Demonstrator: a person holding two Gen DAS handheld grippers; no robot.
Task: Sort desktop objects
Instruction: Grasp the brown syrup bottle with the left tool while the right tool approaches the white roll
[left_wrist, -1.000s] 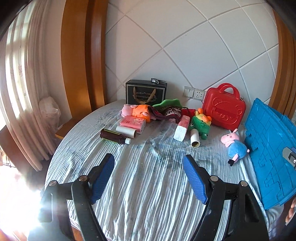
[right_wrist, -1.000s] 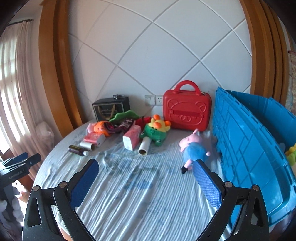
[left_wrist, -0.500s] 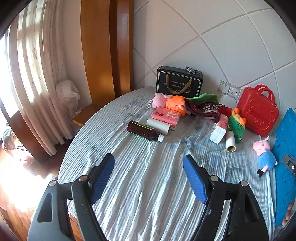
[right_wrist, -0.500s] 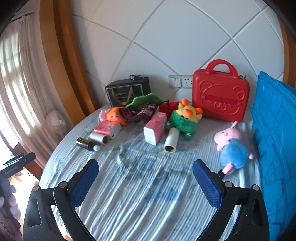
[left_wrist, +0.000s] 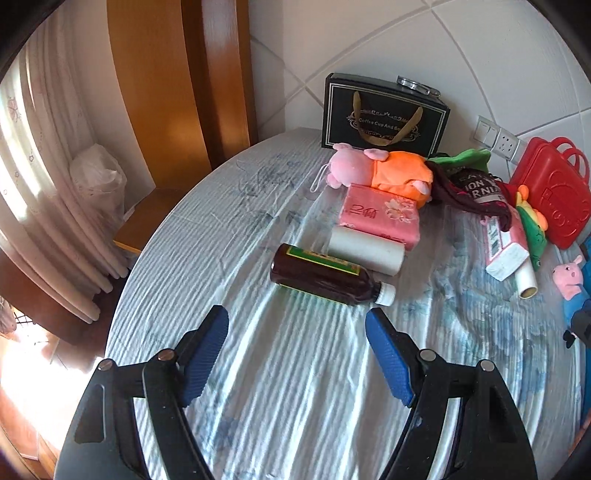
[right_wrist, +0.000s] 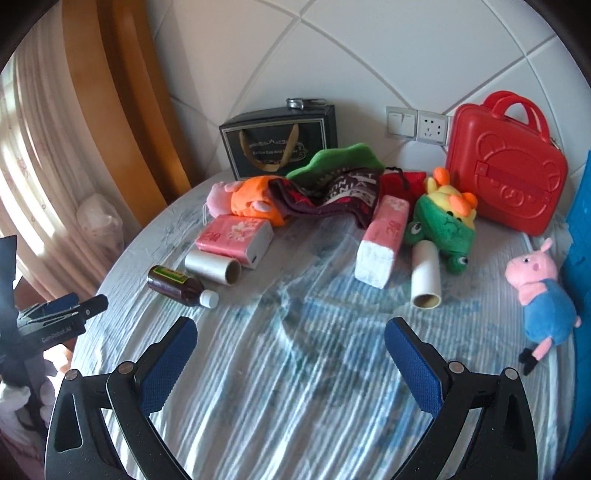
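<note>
- While both grippers hang over the striped cloth (left_wrist: 295, 406) with nothing between their pads, the sorting has not begun: every object lies untouched.
- The left gripper (left_wrist: 297, 354) stands wide open and empty; the bottle (left_wrist: 325, 275) lies just ahead of its jaws, a little left of centre.
- The bottle's long axis runs crosswise to the jaws, base to the left, white cap to the right, so the pads would meet its ends rather than its sides; I judge a wrist turn is needed first.
- A roll (left_wrist: 365, 249) lies just beyond the bottle, nearly parallel to it.
- The right gripper (right_wrist: 290, 347) is also wide open and empty; the bottle (right_wrist: 177, 286) lies ahead and far left of its jaws, so the left hand is nearer.
</note>
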